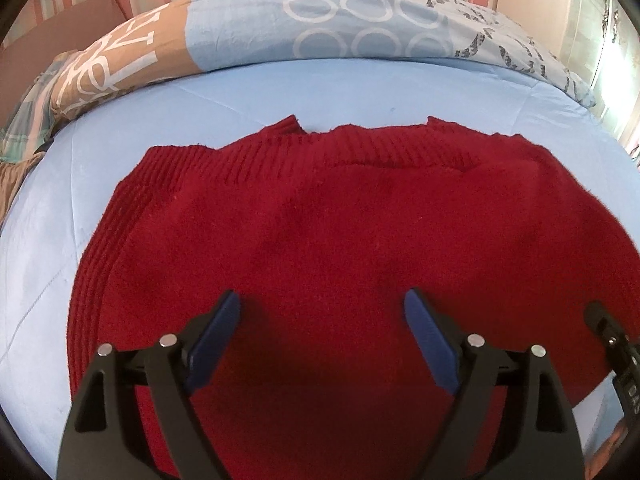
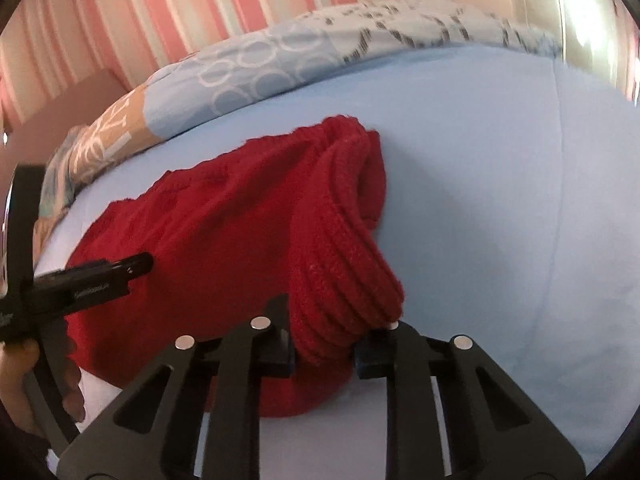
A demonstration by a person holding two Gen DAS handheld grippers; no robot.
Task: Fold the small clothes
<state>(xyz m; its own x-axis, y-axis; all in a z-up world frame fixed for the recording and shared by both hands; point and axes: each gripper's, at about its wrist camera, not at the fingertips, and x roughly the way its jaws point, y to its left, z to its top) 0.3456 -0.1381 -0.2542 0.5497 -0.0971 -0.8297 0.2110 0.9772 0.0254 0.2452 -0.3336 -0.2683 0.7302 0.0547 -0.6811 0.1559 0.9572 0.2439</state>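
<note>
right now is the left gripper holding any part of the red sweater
No, the left gripper hovers with its jaws wide apart over the red sweater, nothing pinched between its blue pads.

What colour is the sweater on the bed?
Dark red, with ribbed knit edges. The sweater shows best in the left wrist view.

Daylight came in from the right of both views, where a window (image 1: 616, 60) burned out to white glare. The blue sheet (image 1: 240, 92) was bright and evenly lit, and the left tongs (image 1: 322, 308) cast a soft shadow on the red sweater (image 1: 320, 220). The right wrist view was blurred, the left sharper. Fisheye bending curved the edges, and the corners were black.
</note>
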